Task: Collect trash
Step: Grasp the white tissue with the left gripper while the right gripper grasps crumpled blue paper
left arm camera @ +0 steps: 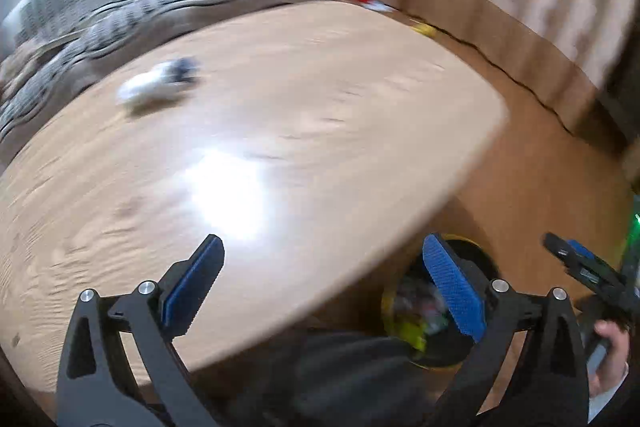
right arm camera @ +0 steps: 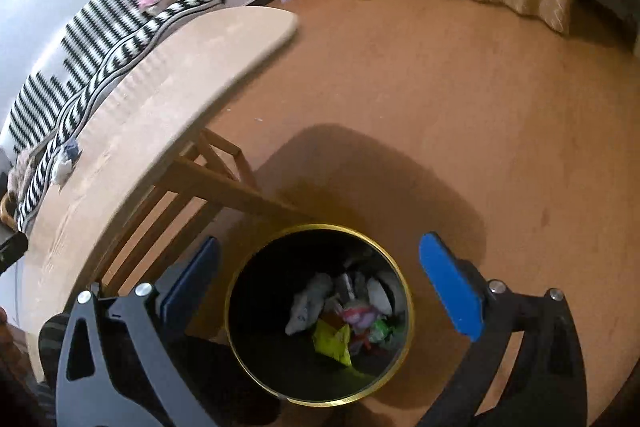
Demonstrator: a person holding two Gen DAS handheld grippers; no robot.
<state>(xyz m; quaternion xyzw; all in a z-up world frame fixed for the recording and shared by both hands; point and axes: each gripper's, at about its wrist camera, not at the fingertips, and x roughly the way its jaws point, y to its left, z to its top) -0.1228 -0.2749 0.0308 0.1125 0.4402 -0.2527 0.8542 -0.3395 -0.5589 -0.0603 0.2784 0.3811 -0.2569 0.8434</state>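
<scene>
The left gripper [left arm camera: 324, 283] hung with its blue-padded fingers spread wide and empty above the near rounded edge of a pale wooden table [left arm camera: 300, 99]. A crumpled white-and-blue scrap [left arm camera: 158, 85], blurred in the left wrist view, lay alone toward the table's far side, close to the striped sofa [left arm camera: 120, 3], with bare tabletop between it and the gripper. The right gripper [right arm camera: 320, 287], also spread and empty, hovered directly over a black, gold-rimmed bin [right arm camera: 402, 291] on open brown floor just beside the table's edge. Wrappers and paper [right arm camera: 340, 315] lay piled inside the bin.
</scene>
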